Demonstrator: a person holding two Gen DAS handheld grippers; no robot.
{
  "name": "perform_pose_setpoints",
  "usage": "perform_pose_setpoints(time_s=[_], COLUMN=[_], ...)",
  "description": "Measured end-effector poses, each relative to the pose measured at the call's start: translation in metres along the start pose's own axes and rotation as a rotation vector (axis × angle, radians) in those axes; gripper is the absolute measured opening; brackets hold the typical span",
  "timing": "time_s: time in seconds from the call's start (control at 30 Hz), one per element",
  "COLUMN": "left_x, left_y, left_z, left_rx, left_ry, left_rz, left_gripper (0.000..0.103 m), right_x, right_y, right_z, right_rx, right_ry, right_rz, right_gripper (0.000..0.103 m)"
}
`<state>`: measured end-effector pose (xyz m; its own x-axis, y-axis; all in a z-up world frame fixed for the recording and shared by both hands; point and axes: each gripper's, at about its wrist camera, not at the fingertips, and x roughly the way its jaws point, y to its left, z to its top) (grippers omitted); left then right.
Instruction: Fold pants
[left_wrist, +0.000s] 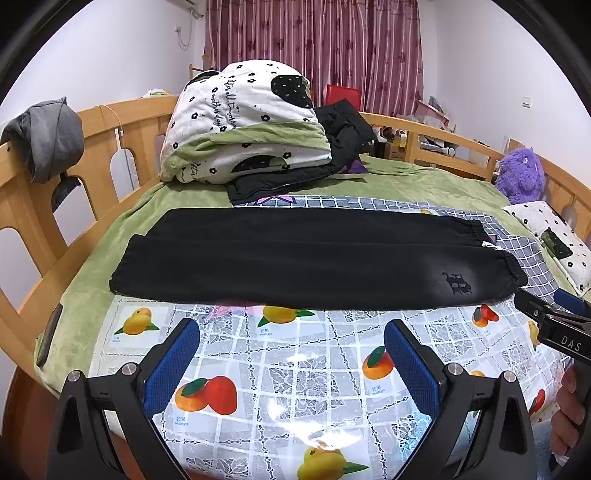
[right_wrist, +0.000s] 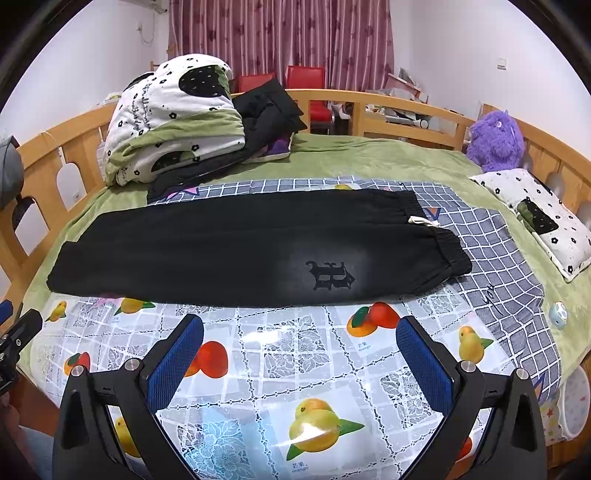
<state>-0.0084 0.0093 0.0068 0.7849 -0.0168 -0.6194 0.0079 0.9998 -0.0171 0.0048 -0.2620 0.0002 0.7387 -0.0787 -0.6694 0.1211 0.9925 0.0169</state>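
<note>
Black pants (left_wrist: 303, 258) (right_wrist: 240, 251) lie flat across the bed, folded lengthwise so one leg covers the other. The elastic waistband with a white drawstring is at the right end and the leg cuffs are at the left. A dark logo (right_wrist: 330, 275) shows near the waistband. My left gripper (left_wrist: 291, 343) hovers open over the fruit-print plastic sheet (left_wrist: 280, 373), just short of the pants' near edge. My right gripper (right_wrist: 300, 341) is open too, in front of the logo area, holding nothing. The right gripper's body (left_wrist: 550, 325) shows at the left wrist view's right edge.
A folded white and green quilt (left_wrist: 247, 125) and a black jacket (left_wrist: 343, 125) sit behind the pants. A purple plush toy (right_wrist: 496, 136) and a pillow (right_wrist: 532, 214) lie at the right. Wooden rails (left_wrist: 48, 206) ring the bed. A grey garment (left_wrist: 48, 136) hangs on the left rail.
</note>
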Motion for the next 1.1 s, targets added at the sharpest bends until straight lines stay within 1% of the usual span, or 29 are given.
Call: perform_pose_setpoints(time_s=[0.53,0.77,0.87,1.0,1.07,1.1], left_x=[-0.0009,-0.0013,-0.0019,-0.0039,-0.0054,-0.0062], left_y=[-0.0014,-0.0026,-0.0029,-0.001,0.0021,0.0044], left_z=[0.0003,0.0002,0.0004,0.0015,0.0021,0.0026], left_rx=[0.01,0.011,0.005,-0.004,-0.017,-0.025], left_ry=[-0.004,-0.007,-0.016,-0.033,-0.051,-0.057], left_rz=[-0.003,0.002,0.025,0.04,0.053,0.048], left_gripper=[0.101,0.101,0.101,0.101,0.101,0.101], right_x=[-0.0014,-0.0036,-0.003,-0.0045,-0.0061,-0.0073], right_y=[0.0029,0.0031,0.004,0.0046,0.0054,0.0065], right_z=[0.0002,-0.0009,-0.0007,0.0002,0.0009,0.001], right_rx=[-0.009,-0.013,-0.018,-0.015,-0.02,-0.023], right_ry=[-0.011,-0.025,-0.02,-0.023,-0.027,-0.03], right_rz=[-0.007,0.008,0.02,0.068,0.079,0.083], right_gripper=[0.102,0.102,0.102,0.102,0.102,0.102])
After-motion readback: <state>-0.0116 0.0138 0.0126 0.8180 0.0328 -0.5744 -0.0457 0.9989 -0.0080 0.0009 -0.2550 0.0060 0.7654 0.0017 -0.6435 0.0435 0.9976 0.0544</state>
